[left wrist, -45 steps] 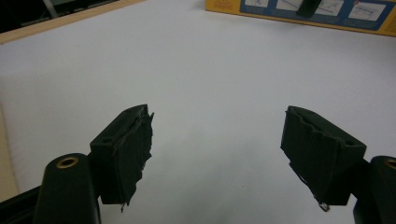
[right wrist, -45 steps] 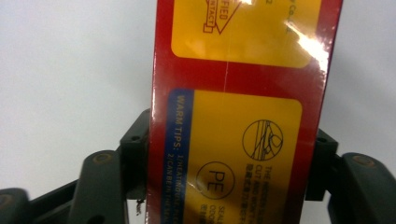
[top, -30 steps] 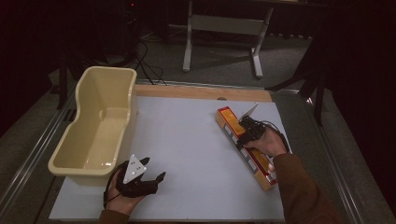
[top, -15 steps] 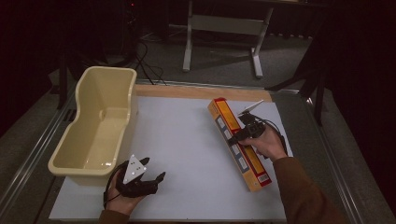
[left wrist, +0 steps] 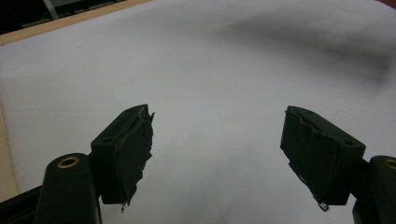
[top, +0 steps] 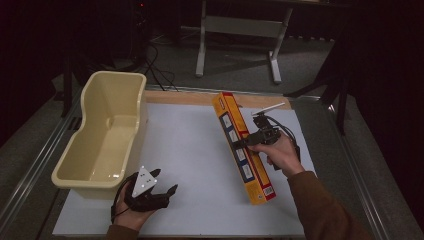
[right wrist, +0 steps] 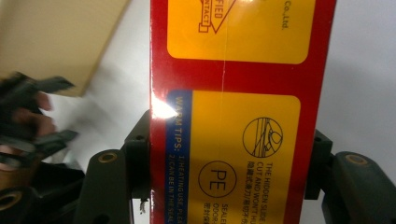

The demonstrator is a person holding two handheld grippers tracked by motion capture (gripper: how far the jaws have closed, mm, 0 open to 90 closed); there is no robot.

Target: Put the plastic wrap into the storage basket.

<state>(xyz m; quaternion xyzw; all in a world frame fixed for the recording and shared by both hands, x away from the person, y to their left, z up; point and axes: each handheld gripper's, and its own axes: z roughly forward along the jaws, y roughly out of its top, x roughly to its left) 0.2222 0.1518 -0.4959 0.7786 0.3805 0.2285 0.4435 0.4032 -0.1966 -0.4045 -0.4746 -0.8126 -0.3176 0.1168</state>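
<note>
Right tongs (top: 244, 143) clamp the box (top: 243, 146) across its narrow width near mid-length, holding it tilted above the white surface (top: 195, 150), right of the bin (top: 107, 132); a mid-length hold likely balances it. Left tongs (top: 162, 192) rest open, empty, near the bin's front corner. The right gripper view shows both jaws pressed against the box's sides; the left gripper view confirms a bare gap.

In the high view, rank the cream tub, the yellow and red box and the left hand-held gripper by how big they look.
1. Cream tub, clearly largest.
2. Yellow and red box, long but narrow; held off the table, so nearer the camera.
3. Left hand-held gripper, open, smallest.
</note>
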